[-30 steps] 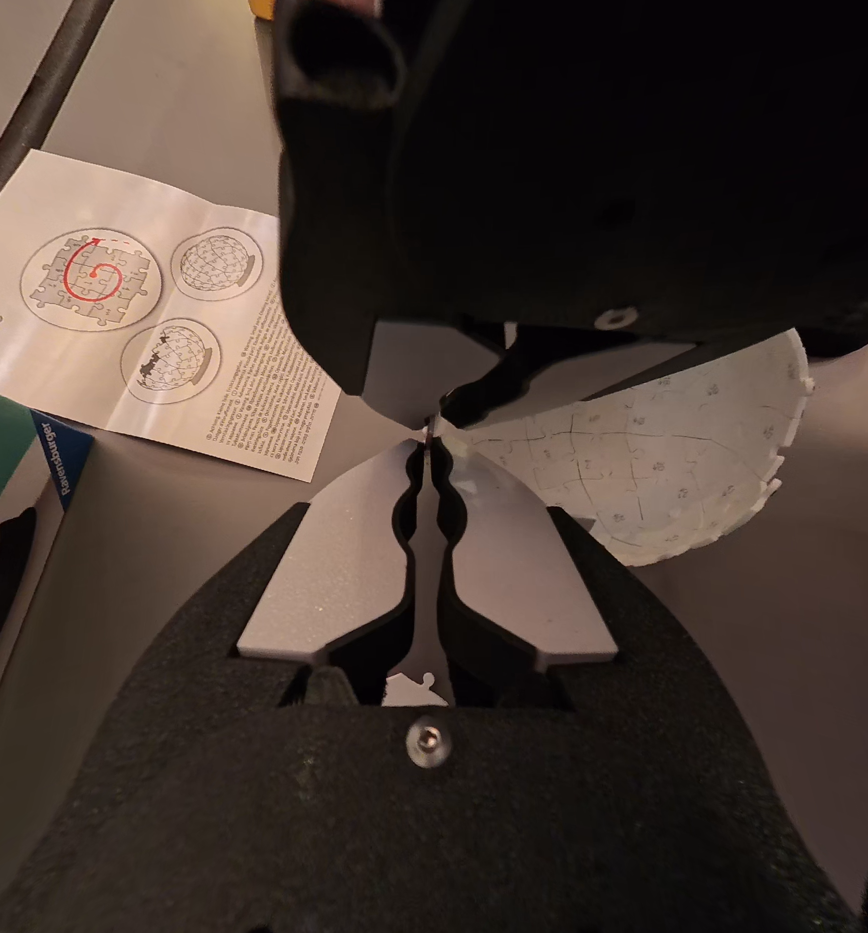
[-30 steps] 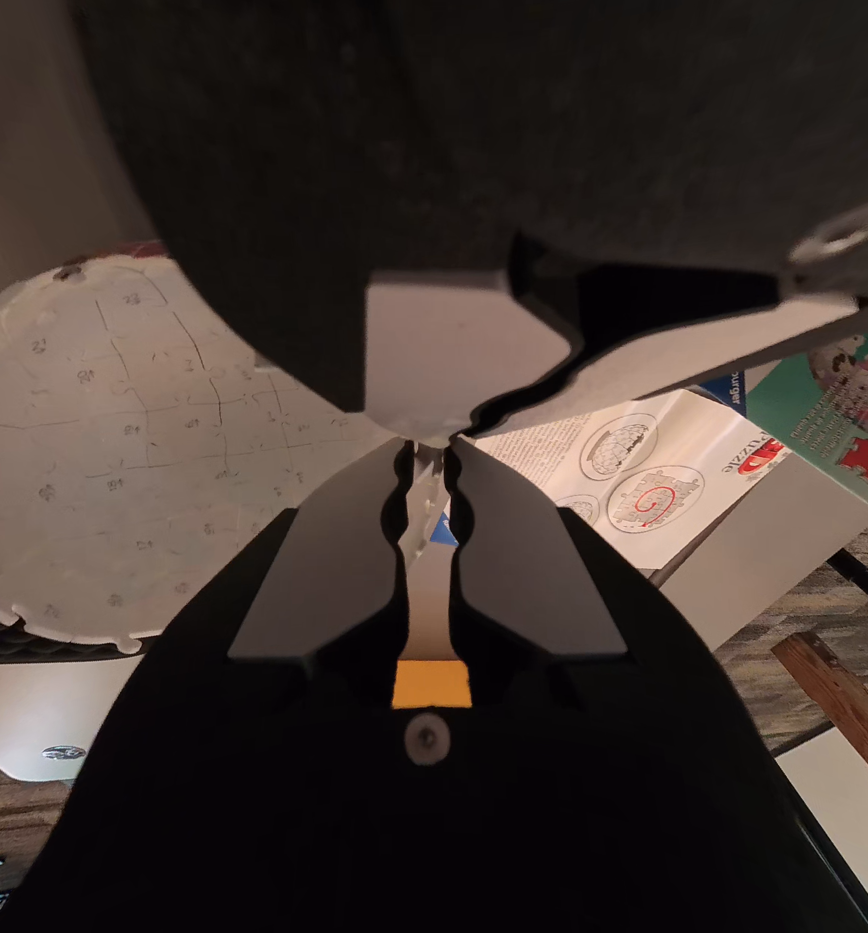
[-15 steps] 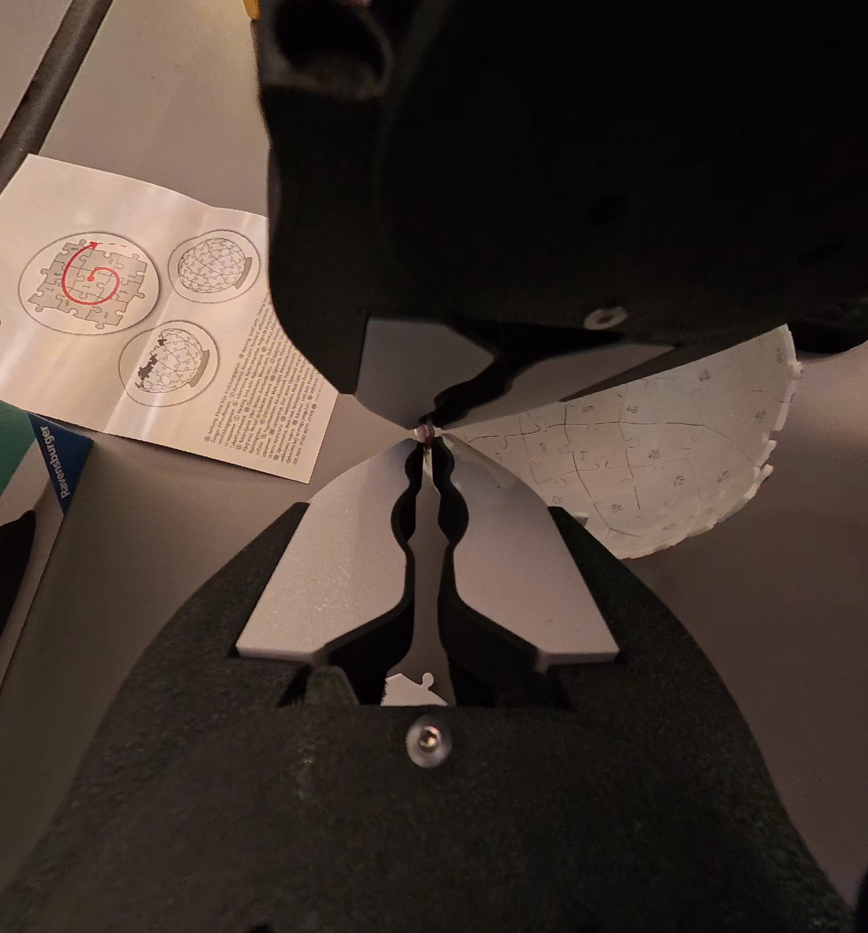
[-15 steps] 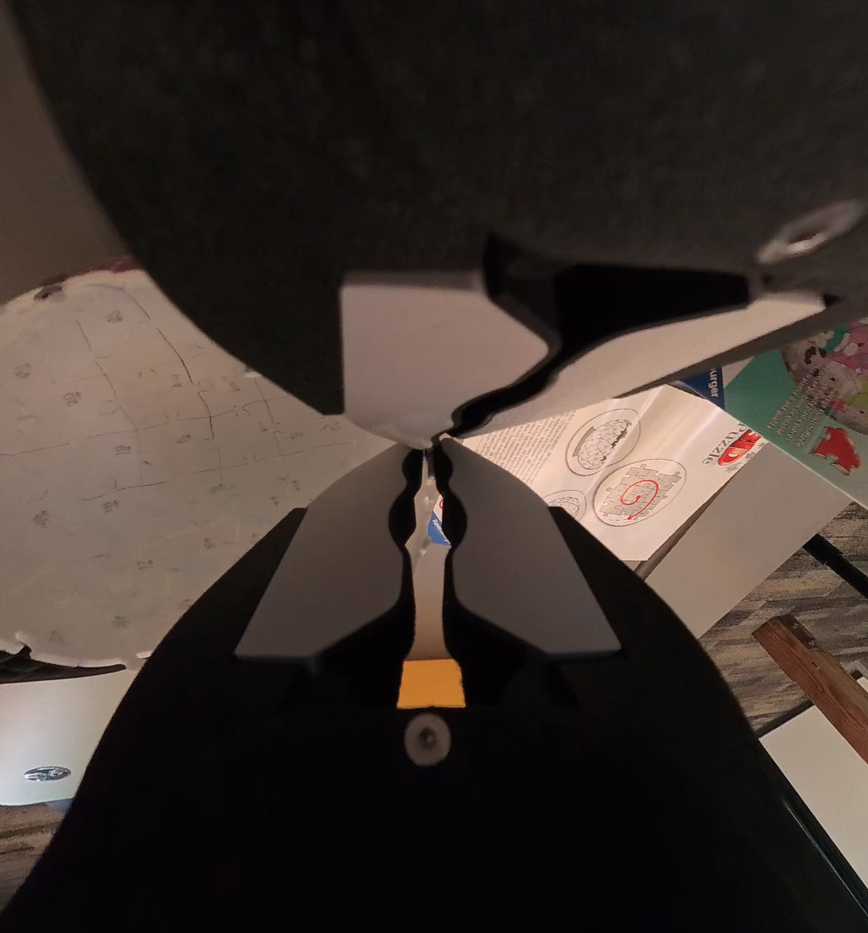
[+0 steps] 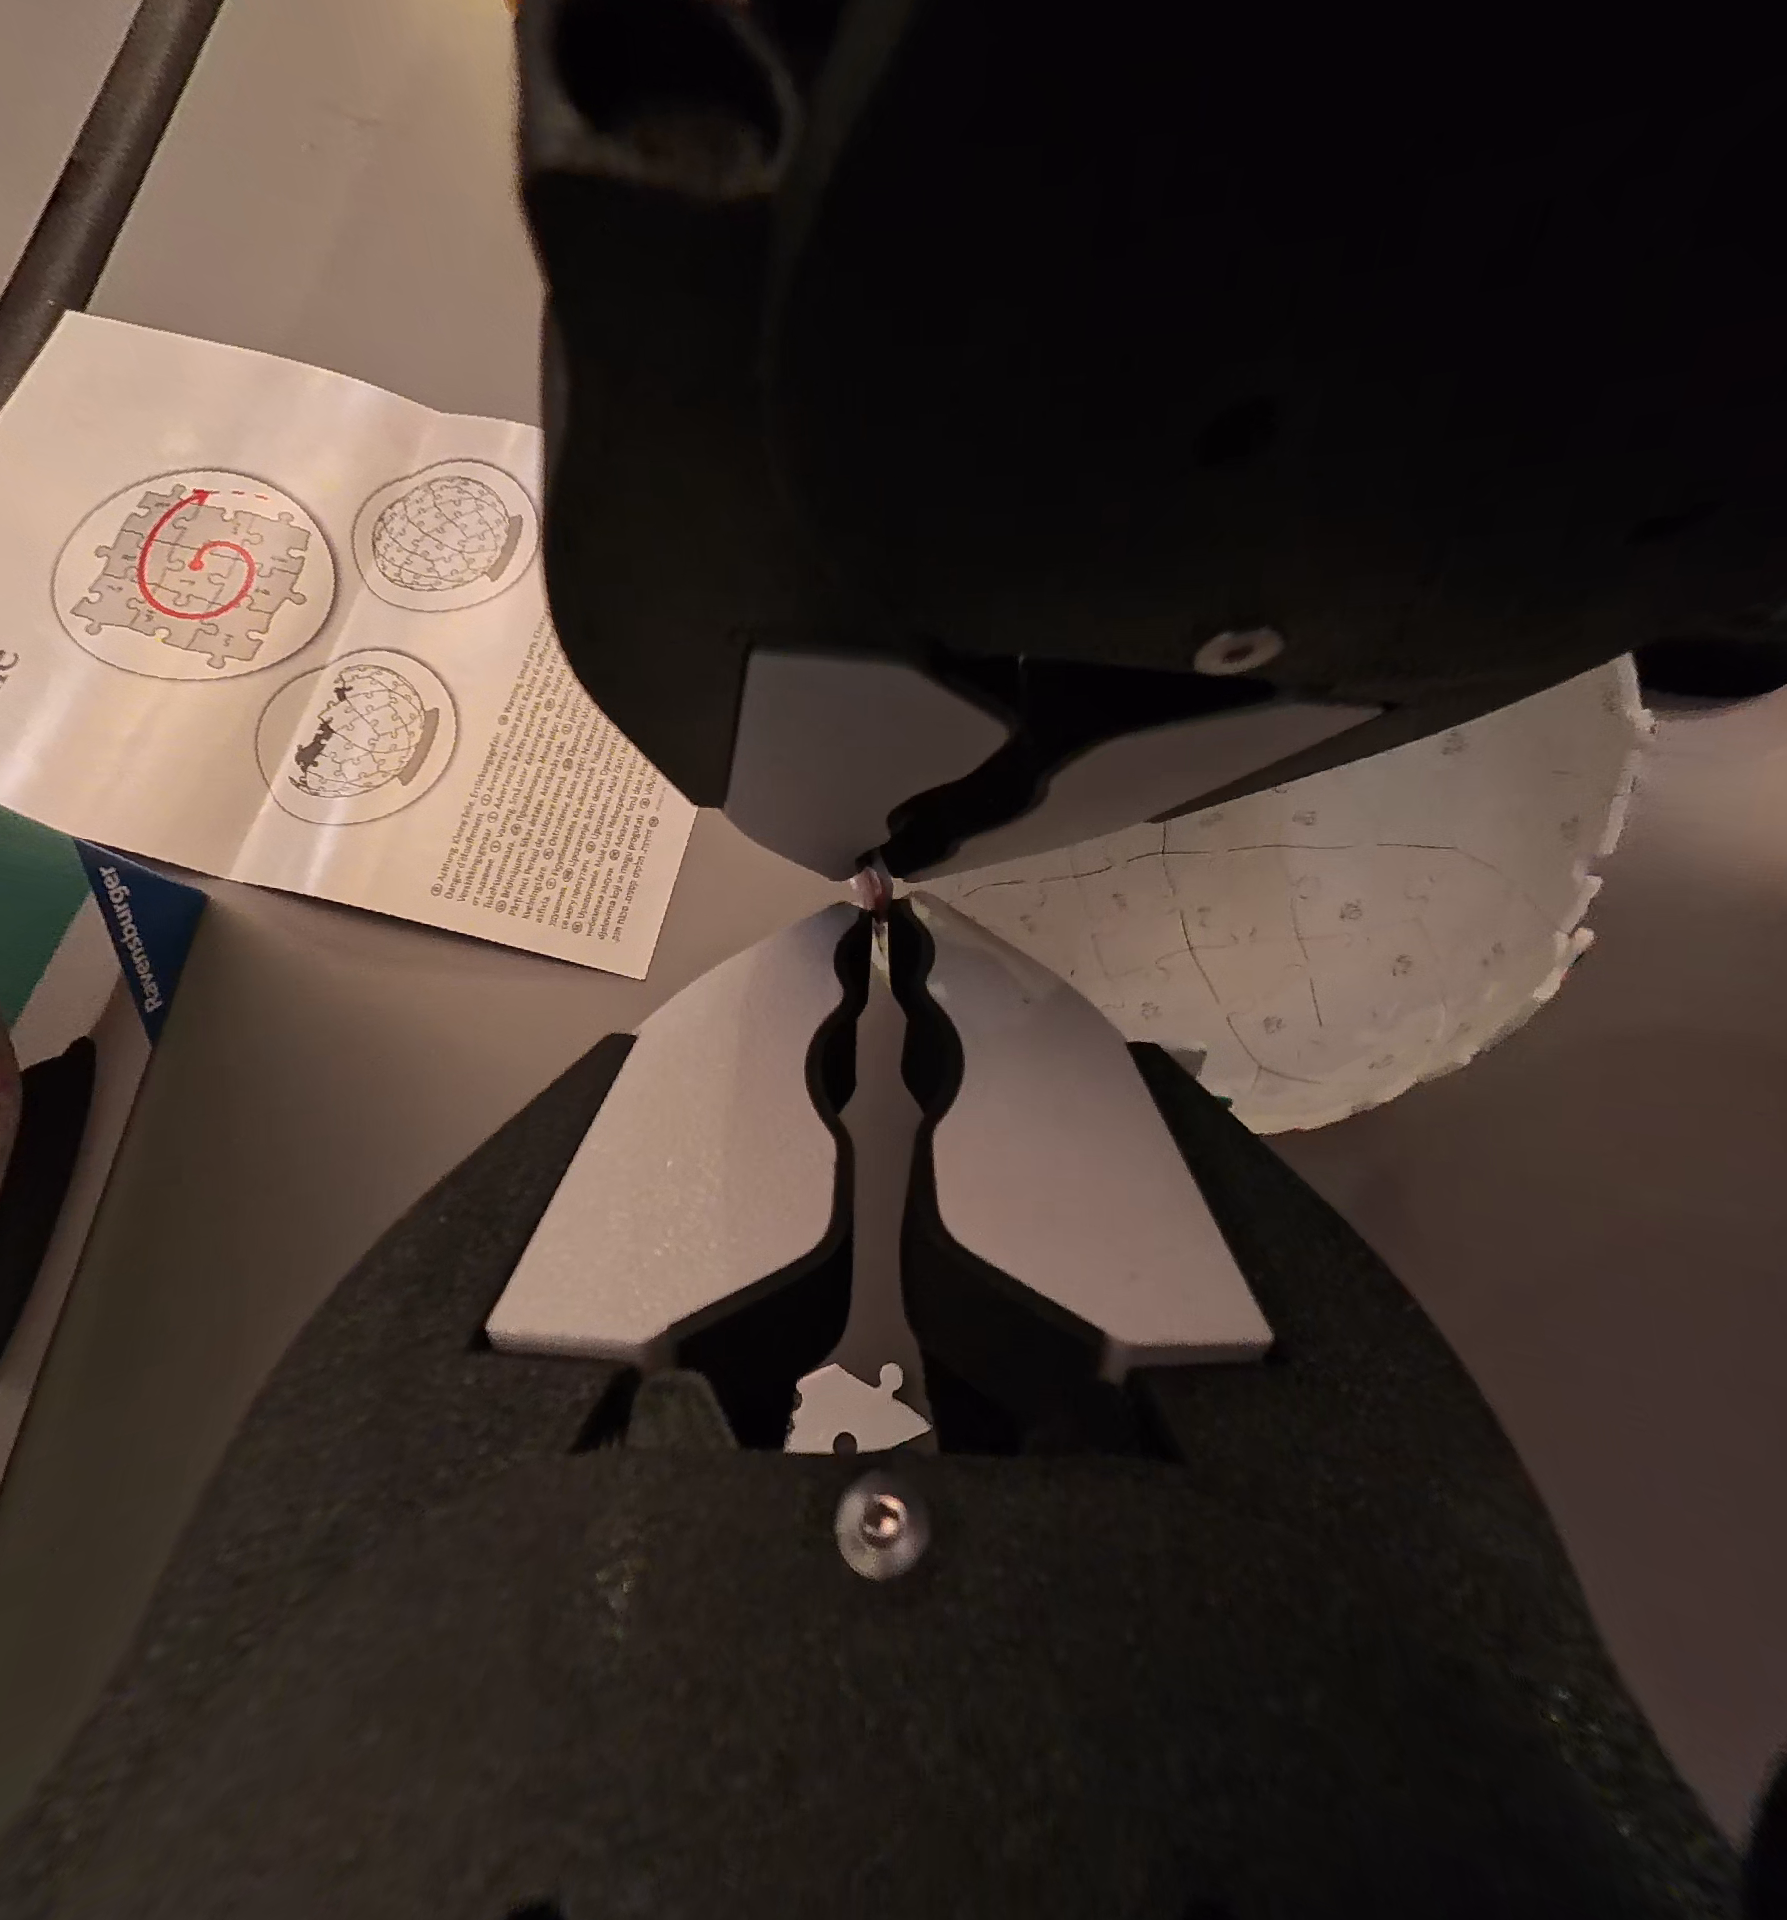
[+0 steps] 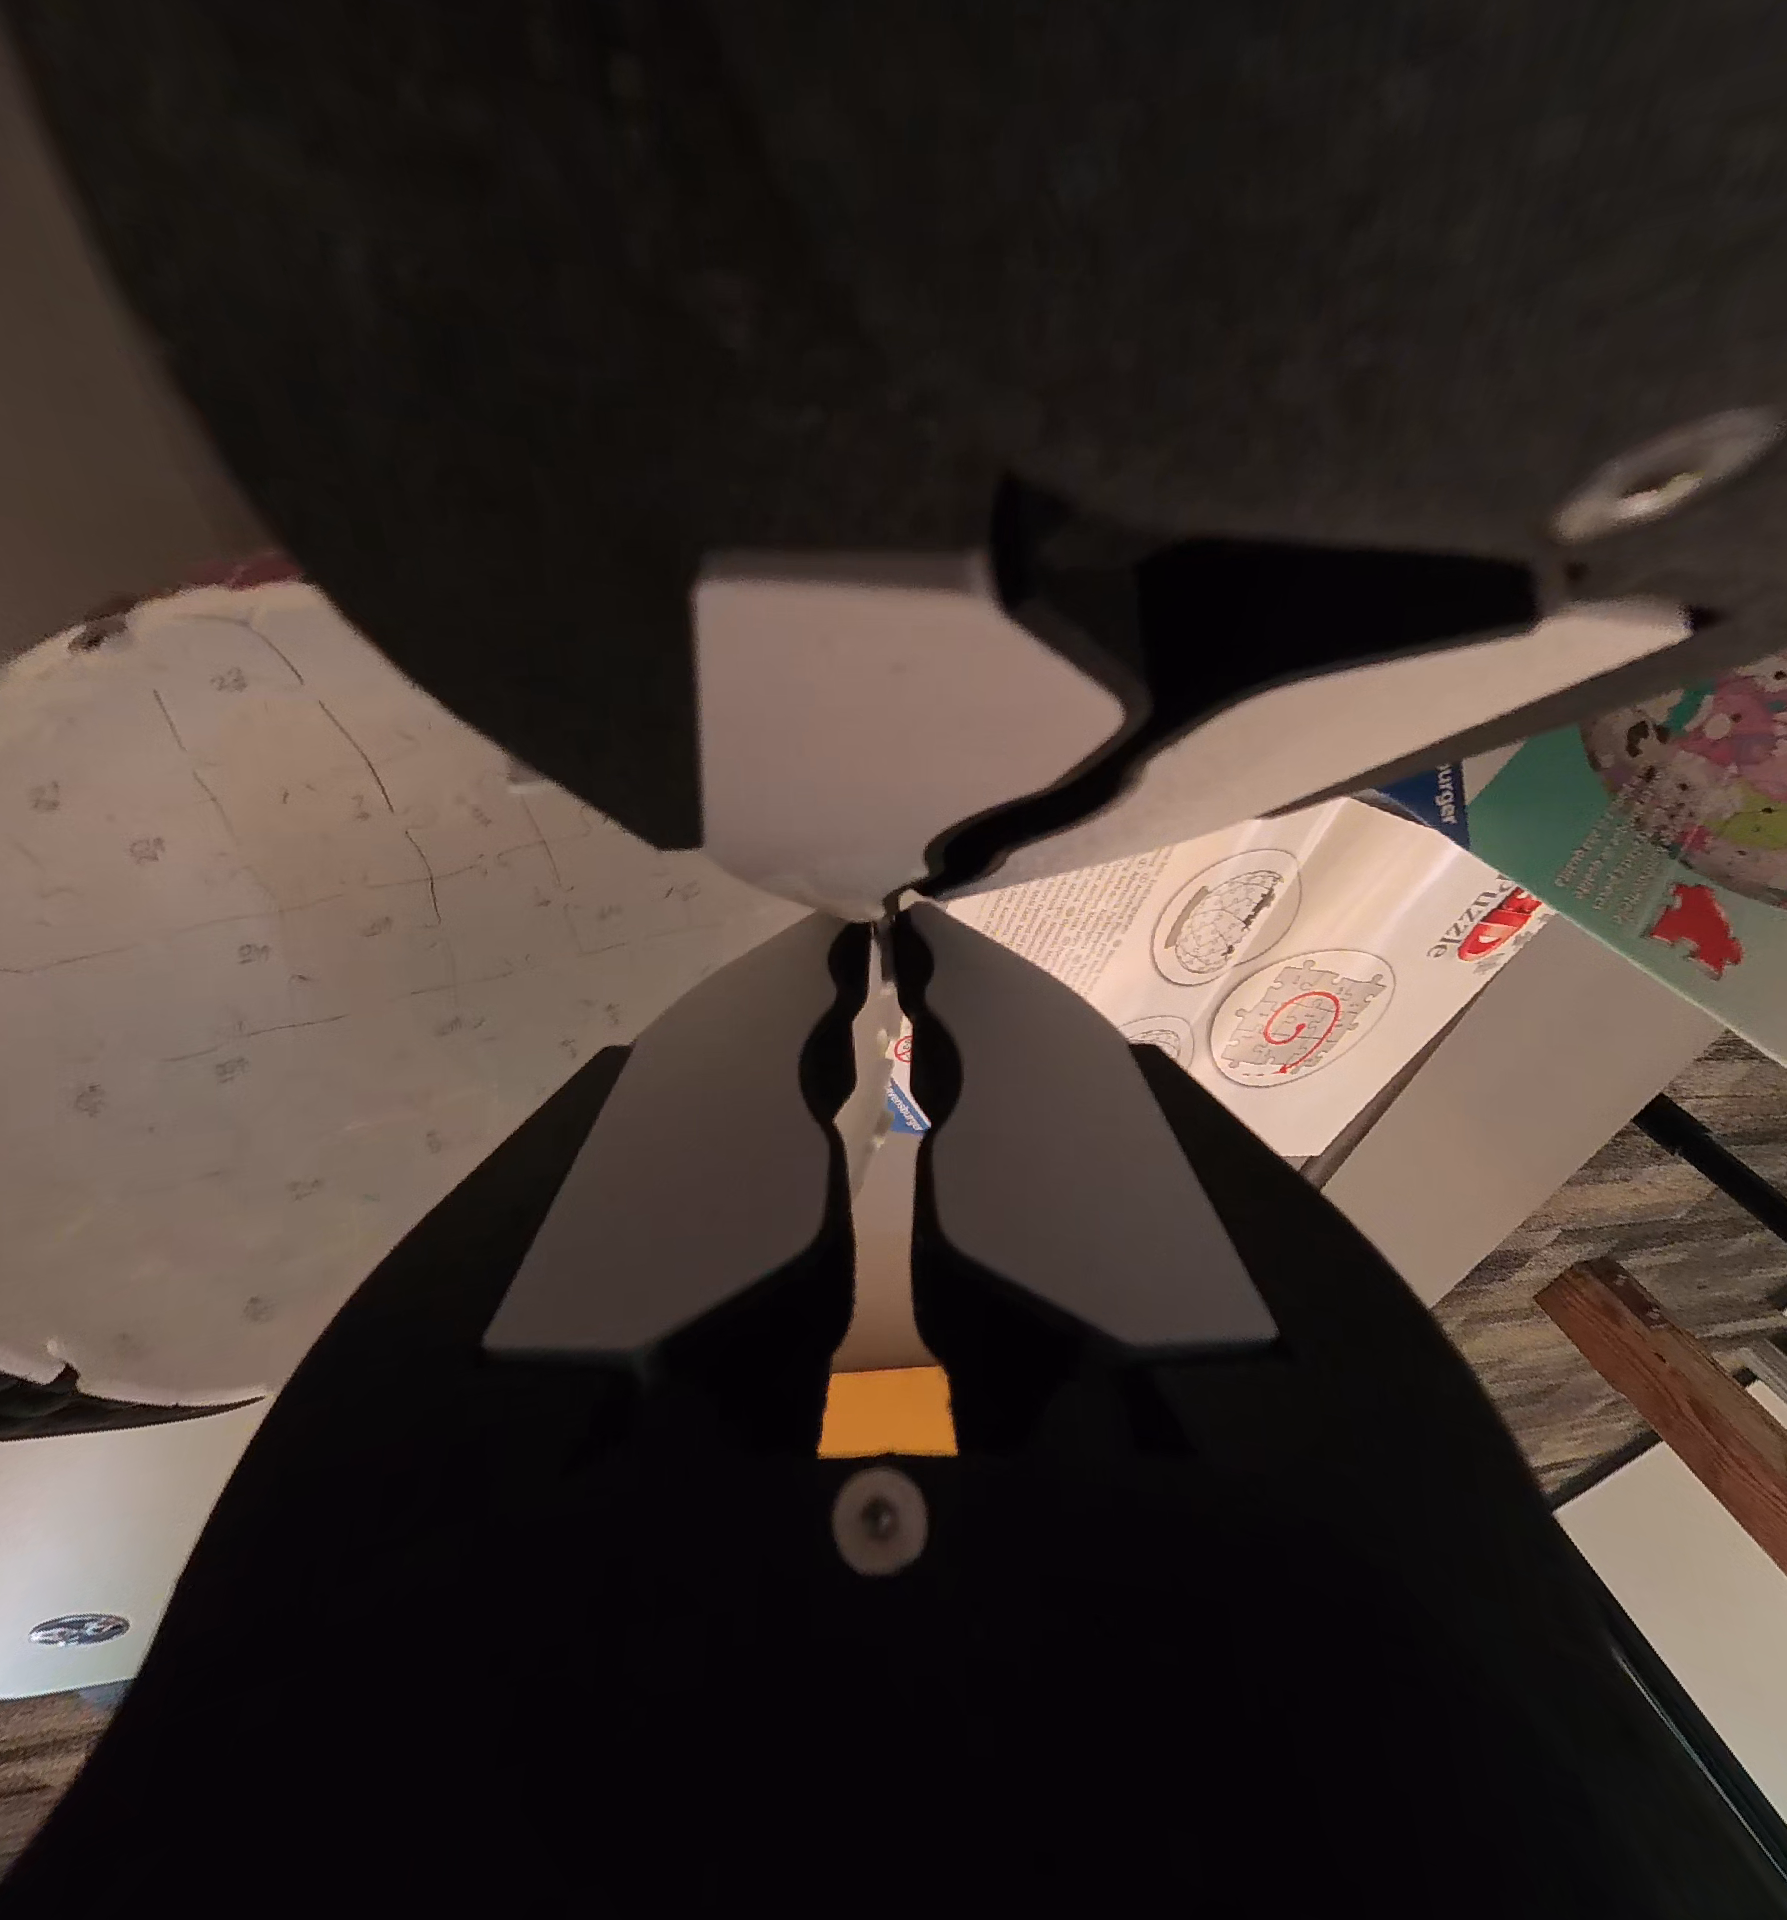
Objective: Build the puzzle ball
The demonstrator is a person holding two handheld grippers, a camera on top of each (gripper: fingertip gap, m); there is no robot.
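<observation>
The left hand-held gripper (image 5: 876,920), with matte grey wavy-edged fingers nearly closed, meets the right hand-held gripper (image 6: 884,935) tip to tip, pinching a thin puzzle piece (image 5: 874,889) seen edge-on between them. The white, curved, half-built puzzle ball shell (image 5: 1336,935) lies at three o'clock on the smooth grey counter (image 5: 1491,1351); a folded paper instruction sheet (image 5: 276,644) lies at ten o'clock.
</observation>
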